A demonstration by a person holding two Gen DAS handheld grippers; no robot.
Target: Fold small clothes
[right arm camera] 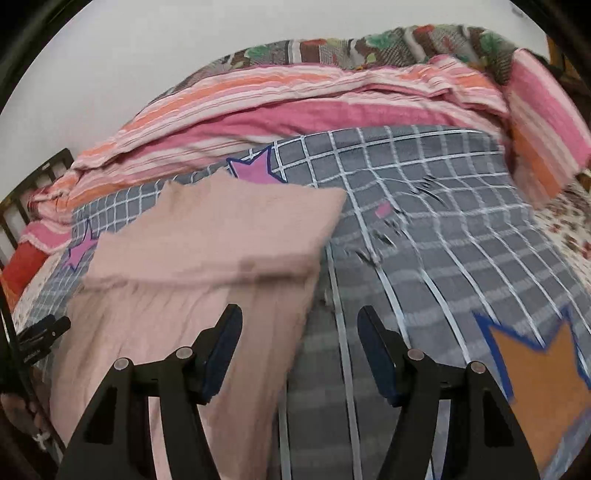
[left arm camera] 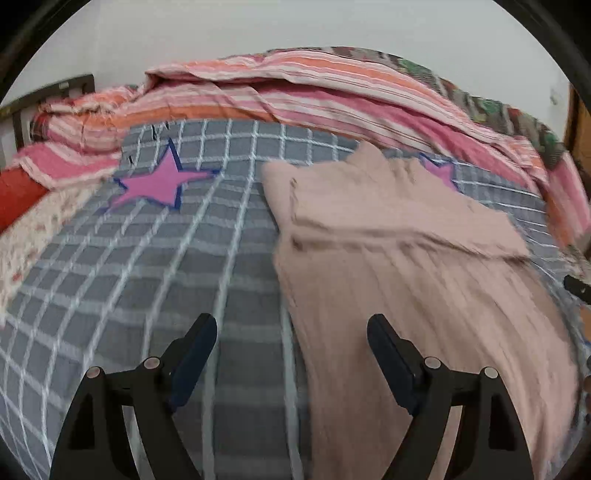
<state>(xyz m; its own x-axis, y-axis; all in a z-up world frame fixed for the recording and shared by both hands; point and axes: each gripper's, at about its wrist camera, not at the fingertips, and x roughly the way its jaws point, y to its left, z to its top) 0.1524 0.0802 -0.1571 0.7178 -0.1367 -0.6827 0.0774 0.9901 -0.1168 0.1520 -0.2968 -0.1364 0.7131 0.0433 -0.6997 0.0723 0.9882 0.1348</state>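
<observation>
The left claw point(left arm camera: 291, 328) hangs with its jaws apart and nothing between them, over the grey checked bedspread point(left arm camera: 147, 266). Just to its right runs the long left edge of the dusty-pink garment point(left arm camera: 388, 258), which lies flat on the bed with its far part folded back over itself. To the claw's left and ahead the bedspread lies bare up to a pink star patch point(left arm camera: 159, 181).

The right claw point(right arm camera: 300, 321) also stands apart and empty — its left finger over the garment's near cloth, its right finger over bare bedspread. The garment's right edge passes between them. To its right sits an orange star patch point(right arm camera: 543, 384); the other claw shows at the far left edge.

Farther off, a rumpled pink-and-orange striped blanket point(left arm camera: 295, 92) is heaped along the far side of the bed against the pale wall point(left arm camera: 258, 26) — a dark slatted headboard point(right arm camera: 33, 184) closes the left end.
</observation>
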